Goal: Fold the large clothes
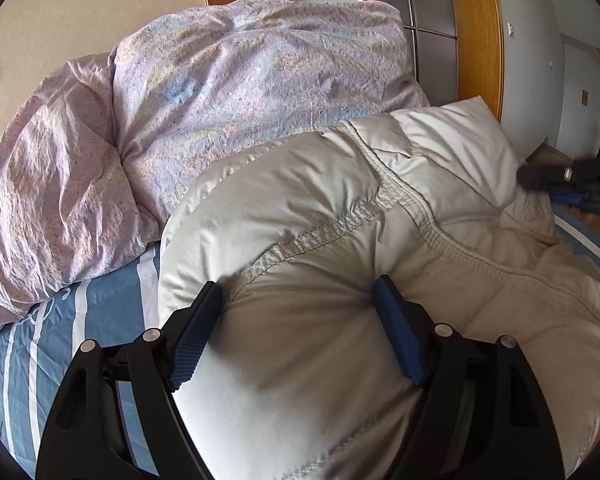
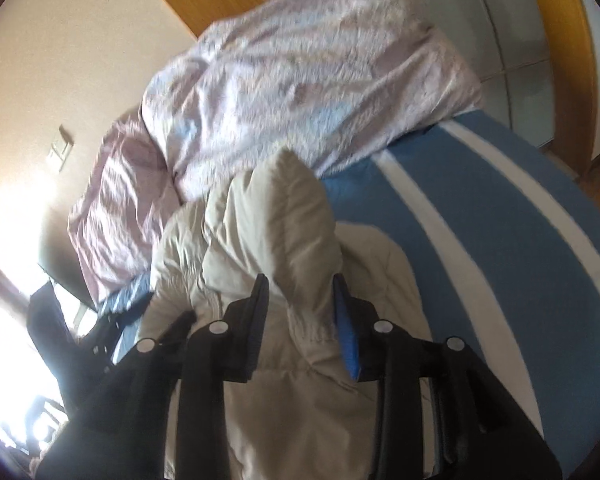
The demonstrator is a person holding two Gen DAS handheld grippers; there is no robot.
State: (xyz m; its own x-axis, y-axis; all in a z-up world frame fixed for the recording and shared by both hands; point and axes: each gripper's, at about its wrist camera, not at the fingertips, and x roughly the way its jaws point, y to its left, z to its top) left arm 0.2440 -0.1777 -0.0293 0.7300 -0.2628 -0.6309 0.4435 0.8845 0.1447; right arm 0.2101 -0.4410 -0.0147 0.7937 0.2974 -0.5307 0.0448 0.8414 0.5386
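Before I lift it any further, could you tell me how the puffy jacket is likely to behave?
The jacket will probably flop and sag: it bulges in soft quilted mounds. It looks light for its bulk, being padded. Its smooth shiny shell may slide on the bed or between the right gripper pads.

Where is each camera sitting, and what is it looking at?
Left wrist: on the left gripper, looking down its fingers at the puffy cream jacket bulging between them, toward the lilac duvet.
Right wrist: on the right gripper, blurred, looking along a bunched jacket part between its fingers, over the blue striped sheet.
Both show jacket, duvet, sheet and wooden frame. No hands show.
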